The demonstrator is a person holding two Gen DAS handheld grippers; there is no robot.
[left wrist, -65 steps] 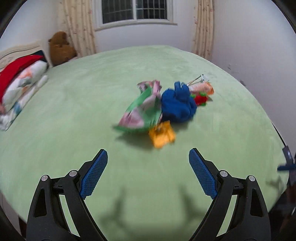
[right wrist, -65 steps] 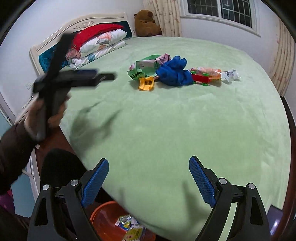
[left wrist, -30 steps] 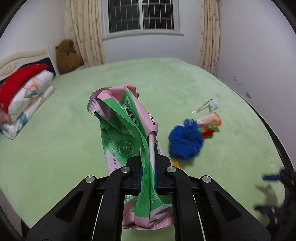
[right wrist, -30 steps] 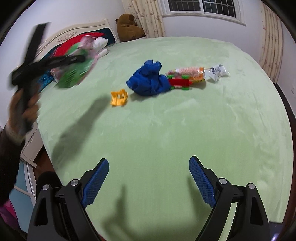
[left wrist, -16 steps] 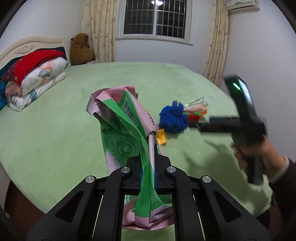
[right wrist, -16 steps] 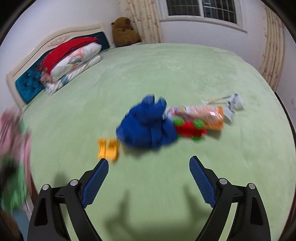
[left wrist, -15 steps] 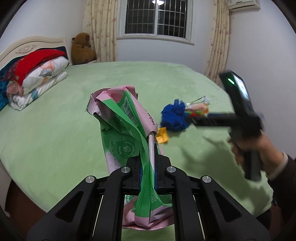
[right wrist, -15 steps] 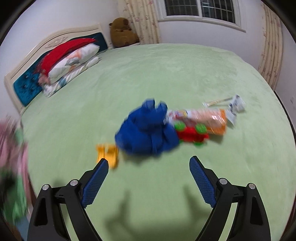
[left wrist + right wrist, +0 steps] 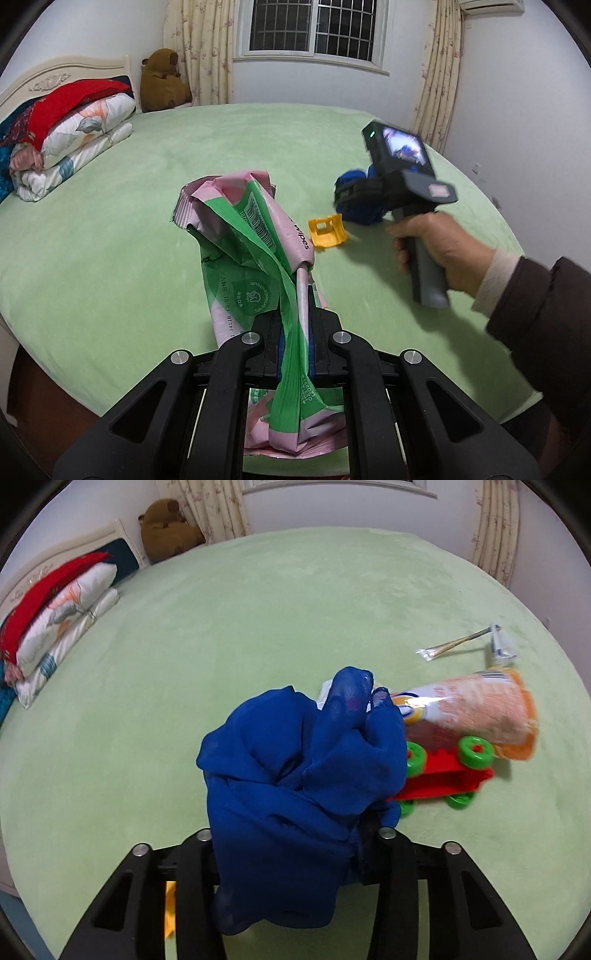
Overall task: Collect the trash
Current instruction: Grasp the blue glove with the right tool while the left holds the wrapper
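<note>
your left gripper (image 9: 293,349) clamped tight on wipes pack (image 9: 255,254), lifted off bed (image 9: 129,206) for binning | your right gripper (image 9: 291,843) closed round blue cloth (image 9: 295,786), seemingly gripping it; cloth touches snack bag (image 9: 469,709), toy car (image 9: 443,775)

R claw (image 9: 295,849) now round blue cloth (image 9: 295,775)
</note>
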